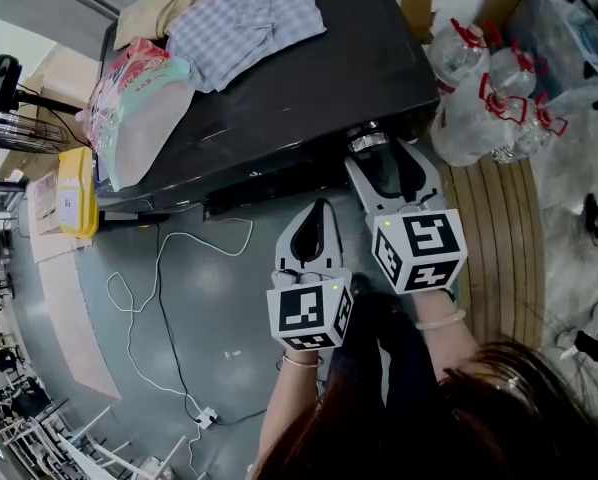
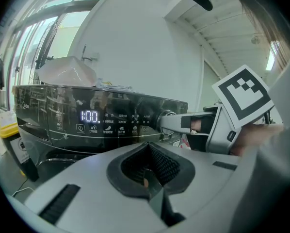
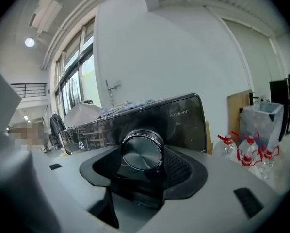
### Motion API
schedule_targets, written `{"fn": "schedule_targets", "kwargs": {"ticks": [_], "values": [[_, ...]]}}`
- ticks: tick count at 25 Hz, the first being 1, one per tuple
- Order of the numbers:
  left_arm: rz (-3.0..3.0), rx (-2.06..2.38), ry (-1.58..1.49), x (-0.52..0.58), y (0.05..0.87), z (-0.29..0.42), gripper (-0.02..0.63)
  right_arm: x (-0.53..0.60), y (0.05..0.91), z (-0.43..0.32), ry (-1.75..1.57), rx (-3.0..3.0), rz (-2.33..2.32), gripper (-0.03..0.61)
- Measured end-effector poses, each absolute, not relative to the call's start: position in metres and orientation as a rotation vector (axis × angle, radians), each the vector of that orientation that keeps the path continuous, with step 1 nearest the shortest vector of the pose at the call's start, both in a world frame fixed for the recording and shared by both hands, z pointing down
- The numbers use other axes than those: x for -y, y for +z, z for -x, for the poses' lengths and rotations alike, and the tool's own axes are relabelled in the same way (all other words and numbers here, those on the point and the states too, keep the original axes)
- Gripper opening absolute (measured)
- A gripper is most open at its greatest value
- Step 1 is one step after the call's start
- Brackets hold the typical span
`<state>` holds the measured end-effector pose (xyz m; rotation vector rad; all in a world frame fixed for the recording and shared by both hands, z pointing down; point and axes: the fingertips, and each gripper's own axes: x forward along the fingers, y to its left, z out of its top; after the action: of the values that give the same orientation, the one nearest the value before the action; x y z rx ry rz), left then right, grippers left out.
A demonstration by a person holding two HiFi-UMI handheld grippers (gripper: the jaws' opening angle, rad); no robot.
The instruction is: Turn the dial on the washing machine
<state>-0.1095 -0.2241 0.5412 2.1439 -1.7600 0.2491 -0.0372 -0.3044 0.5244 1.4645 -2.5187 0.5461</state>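
The black washing machine point(image 1: 279, 98) has a round silver dial point(image 1: 367, 140) at the right end of its front panel. My right gripper point(image 1: 371, 153) is shut on the dial point(image 3: 141, 149), which sits between the right gripper's point(image 3: 142, 168) dark pads. My left gripper point(image 1: 317, 213) hangs lower and to the left, away from the panel, shut with nothing in it. In the left gripper view, the left gripper point(image 2: 147, 181) points at the lit panel, whose display point(image 2: 89, 116) reads 1:00. Further right, the right gripper point(image 2: 184, 124) reaches the dial point(image 2: 163, 120).
Folded clothes point(image 1: 244, 18) and a plastic bag point(image 1: 134, 108) lie on the machine's top. A yellow container point(image 1: 74, 193) stands at its left. Water bottles point(image 1: 479, 88) sit on a wooden pallet point(image 1: 509, 228) to the right. A white cable point(image 1: 159, 298) trails across the floor.
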Motion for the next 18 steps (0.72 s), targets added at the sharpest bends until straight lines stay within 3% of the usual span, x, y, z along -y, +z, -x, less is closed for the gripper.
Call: {"fn": "schedule_targets", "kwargs": {"ticks": [12, 18], "values": [[-2.152, 1.771, 0.245, 0.2224, 0.5355, 0.1076, 0.015, 0.3039, 0.5231, 0.0360, 0.566, 2.535, -1.462, 0.296], [-2.148, 1.778, 0.246, 0.2185, 0.5338, 0.1079, 0.015, 0.3033, 0.5164, 0.0390, 0.330, 2.485, -1.429, 0.296]]}}
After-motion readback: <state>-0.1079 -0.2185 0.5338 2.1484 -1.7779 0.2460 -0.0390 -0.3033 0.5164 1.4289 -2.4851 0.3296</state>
